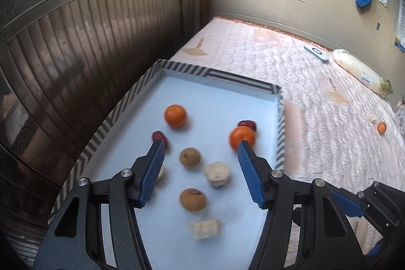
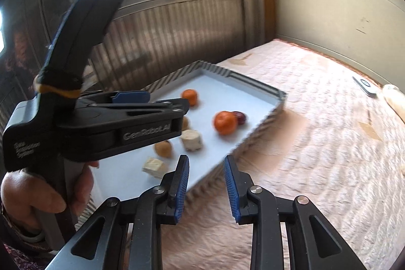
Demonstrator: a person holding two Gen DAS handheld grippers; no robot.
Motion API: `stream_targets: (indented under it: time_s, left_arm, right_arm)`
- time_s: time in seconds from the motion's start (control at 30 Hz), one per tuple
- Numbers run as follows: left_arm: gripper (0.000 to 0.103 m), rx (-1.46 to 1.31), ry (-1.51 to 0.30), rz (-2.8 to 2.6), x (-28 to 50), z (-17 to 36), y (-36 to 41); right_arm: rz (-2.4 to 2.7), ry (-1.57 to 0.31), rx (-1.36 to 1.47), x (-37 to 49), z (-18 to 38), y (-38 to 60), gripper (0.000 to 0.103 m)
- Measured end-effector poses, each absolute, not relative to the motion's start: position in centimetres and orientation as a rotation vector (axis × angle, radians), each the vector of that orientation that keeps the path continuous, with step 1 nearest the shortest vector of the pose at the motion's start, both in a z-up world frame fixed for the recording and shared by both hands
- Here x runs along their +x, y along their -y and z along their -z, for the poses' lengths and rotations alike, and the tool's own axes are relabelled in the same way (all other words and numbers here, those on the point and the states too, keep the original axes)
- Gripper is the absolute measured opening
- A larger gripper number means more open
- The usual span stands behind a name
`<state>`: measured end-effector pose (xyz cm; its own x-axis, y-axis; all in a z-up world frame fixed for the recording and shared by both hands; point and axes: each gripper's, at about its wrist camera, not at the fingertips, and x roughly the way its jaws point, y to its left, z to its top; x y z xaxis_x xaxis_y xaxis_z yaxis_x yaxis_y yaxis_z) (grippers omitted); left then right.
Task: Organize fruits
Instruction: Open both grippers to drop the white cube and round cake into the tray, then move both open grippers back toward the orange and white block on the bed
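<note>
Plainly, both tools have their fingers spread with nothing held between them. Seen from its own wrist camera, the left gripper (image 1: 201,146) hangs over the striped-rim tray (image 1: 119,113), its blue pads wide apart above the white floor. Between and ahead of them lie two brown round fruits (image 1: 190,157), one nearer the camera than the other, and a pale chunk (image 1: 217,174); a second pale piece (image 1: 204,229) sits closest to the camera. Farther in, an orange (image 1: 175,116) rests by the left side, with a dark red date (image 1: 160,137) just beside the left fingertip. A second orange (image 1: 241,138) sits behind the right fingertip, touching or nearly touching another date (image 1: 246,124) (the blur makes that hard to judge). One more orange (image 1: 381,128) lies well apart on the pink quilted bedspread (image 1: 329,98). From the right wrist view, the right gripper (image 2: 206,158) hovers at the tray's near rim, over the quilt, moderately open.
</note>
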<state>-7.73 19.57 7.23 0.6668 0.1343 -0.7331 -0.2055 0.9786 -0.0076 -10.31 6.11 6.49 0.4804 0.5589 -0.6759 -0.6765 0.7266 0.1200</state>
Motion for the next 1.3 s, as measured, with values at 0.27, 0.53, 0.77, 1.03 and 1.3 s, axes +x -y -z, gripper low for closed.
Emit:
stream_targets:
  time_s: [0.27, 0.53, 0.77, 1.03, 1.3]
  left_arm:
    - [0.060, -0.053, -0.822, -0.120, -6.1, -7.5, -14.9]
    - [0.060, -0.010, -0.836, -0.049, -4.3, -7.1, -10.1]
    - [0.060, 0.016, -0.866, 0.017, -2.9, -6.4, -5.8]
    - [0.060, 0.048, -0.911, 0.115, -1.1, -5.5, -0.4]
    - [0.060, 0.070, -0.941, 0.179, 1.2, -4.9, 4.3]
  right_arm:
    - [-0.663, -0.764, -0.136, -8.9, -6.7, -1.6, 0.029]
    - [-0.558, -0.777, -0.090, -7.5, -6.4, 3.1, 0.033]
    - [-0.468, -0.795, -0.042, -5.8, -5.6, 7.4, 0.034]
    - [-0.333, -0.832, 0.003, -3.8, -4.7, 13.9, 0.034]
    - [-0.188, -0.844, 0.029, -1.3, -4.5, 20.6, 0.035]
